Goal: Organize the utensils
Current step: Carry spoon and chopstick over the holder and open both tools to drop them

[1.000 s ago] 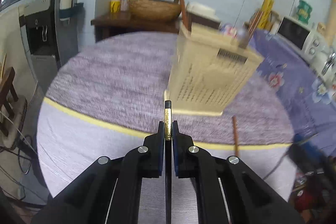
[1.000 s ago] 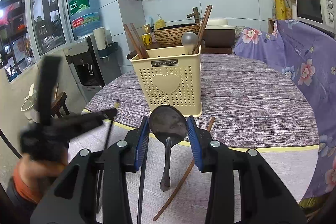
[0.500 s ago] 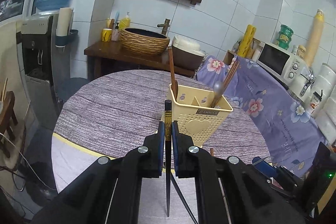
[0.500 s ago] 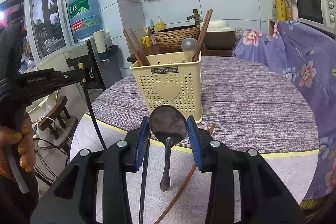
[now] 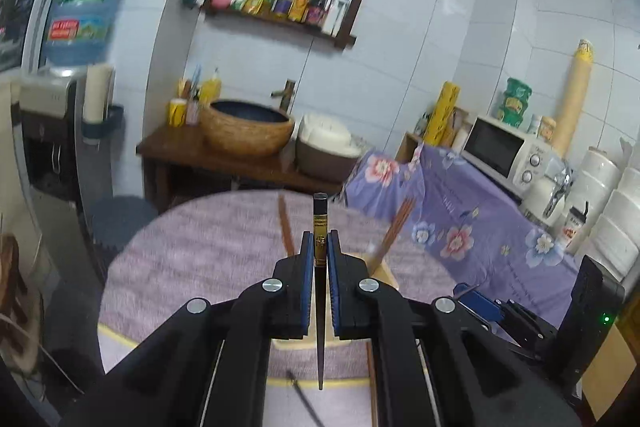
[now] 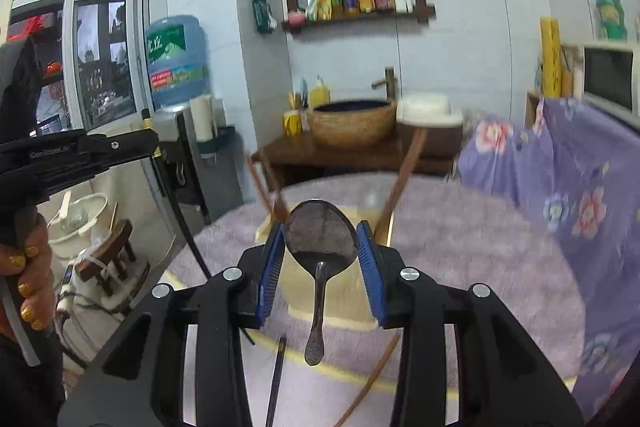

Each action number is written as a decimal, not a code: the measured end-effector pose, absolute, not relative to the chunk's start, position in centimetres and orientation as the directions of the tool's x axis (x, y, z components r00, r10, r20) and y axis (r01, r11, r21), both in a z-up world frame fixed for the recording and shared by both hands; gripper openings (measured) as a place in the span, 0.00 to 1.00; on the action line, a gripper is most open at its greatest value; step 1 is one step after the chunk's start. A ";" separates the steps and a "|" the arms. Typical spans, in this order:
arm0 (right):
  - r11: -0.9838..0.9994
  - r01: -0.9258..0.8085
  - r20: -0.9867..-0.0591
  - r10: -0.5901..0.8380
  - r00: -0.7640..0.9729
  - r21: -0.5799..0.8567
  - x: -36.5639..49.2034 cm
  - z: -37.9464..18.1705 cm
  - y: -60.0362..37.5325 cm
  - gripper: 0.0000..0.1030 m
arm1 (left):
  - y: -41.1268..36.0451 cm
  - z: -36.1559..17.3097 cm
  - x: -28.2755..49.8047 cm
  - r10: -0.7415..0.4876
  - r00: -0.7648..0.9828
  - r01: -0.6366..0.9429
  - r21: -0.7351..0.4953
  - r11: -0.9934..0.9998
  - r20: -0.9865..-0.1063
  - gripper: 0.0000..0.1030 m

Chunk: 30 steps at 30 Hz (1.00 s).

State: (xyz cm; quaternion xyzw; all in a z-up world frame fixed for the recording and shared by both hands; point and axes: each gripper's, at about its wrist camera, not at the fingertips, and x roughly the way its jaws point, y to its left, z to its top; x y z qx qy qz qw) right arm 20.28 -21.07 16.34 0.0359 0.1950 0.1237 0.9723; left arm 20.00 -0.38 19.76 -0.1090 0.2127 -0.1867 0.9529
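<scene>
Above the table (image 5: pixel 192 267) | left gripper (image 5: pixel 320 251) clamps black chopstick (image 5: pixel 320 223) upright | right gripper (image 6: pixel 320 243) grips spoon (image 6: pixel 320 239), handle down | holder (image 6: pixel 360 215) below, ahead of both

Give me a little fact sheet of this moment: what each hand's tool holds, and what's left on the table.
left tool: shut on a black chopstick, upright, tip down
right tool: shut on a metal spoon by its bowl, handle hanging down
holder: cream utensil holder on the round table, brown chopsticks inside
left on table: one black chopstick, one brown chopstick
</scene>
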 end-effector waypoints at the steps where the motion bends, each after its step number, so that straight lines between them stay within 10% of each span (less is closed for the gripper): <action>1: 0.966 -0.226 -0.354 0.255 0.900 0.122 21.0 17.6 -21.2 0.37 | -0.5 21.0 20.4 -0.400 0.849 0.310 -0.288 0.906 -0.344 0.08; 8: 0.983 -0.160 -0.275 0.179 0.945 0.089 26.3 22.4 -21.4 0.37 | -2.6 24.7 24.7 -0.330 0.902 0.257 -0.269 0.928 -0.278 0.08; 30: 0.996 -0.084 -0.419 0.061 0.906 -0.037 29.3 7.3 -19.6 0.37 | -5.9 11.4 26.8 -0.262 0.860 0.190 -0.202 0.961 -0.437 0.08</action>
